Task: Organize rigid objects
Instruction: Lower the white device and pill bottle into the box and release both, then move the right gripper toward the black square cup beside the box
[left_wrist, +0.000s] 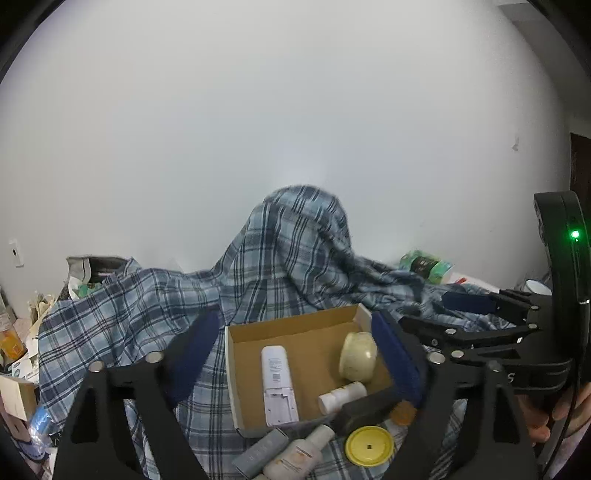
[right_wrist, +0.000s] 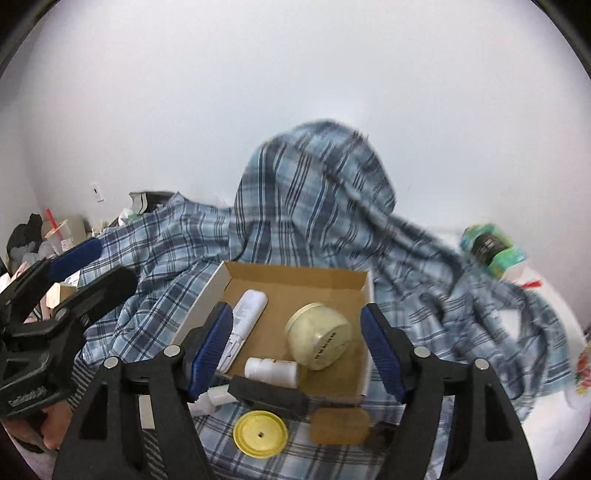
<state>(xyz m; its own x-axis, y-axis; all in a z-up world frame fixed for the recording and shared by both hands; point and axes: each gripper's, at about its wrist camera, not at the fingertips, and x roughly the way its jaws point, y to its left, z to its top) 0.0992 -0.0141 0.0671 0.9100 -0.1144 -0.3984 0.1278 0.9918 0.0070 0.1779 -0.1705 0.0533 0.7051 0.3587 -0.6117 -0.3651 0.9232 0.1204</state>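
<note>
An open cardboard box (left_wrist: 295, 321) (right_wrist: 295, 273) lies on a plaid cloth. In it are a long white tube (left_wrist: 277, 384) (right_wrist: 247, 310), a cream jar (left_wrist: 358, 356) (right_wrist: 319, 336) on its side and a small white bottle (left_wrist: 341, 397) (right_wrist: 271, 369). A black block (left_wrist: 365, 410) (right_wrist: 266, 397) lies at the box's near edge. A yellow lid (left_wrist: 369, 445) (right_wrist: 260, 434), an amber piece (right_wrist: 340, 424), a grey tube (left_wrist: 260, 452) and a beige bottle (left_wrist: 299, 454) lie in front. My left gripper (left_wrist: 295, 354) (right_wrist: 88, 269) and right gripper (right_wrist: 295, 349) (left_wrist: 480, 314) hover above the box, both open and holding nothing.
The plaid cloth (left_wrist: 147, 314) (right_wrist: 443, 295) drapes over a tall hidden shape behind the box. A green-wrapped can (left_wrist: 424, 266) (right_wrist: 491, 251) lies at the back right. Cups, bags and boxes crowd the left side (right_wrist: 55, 236). A white wall stands behind.
</note>
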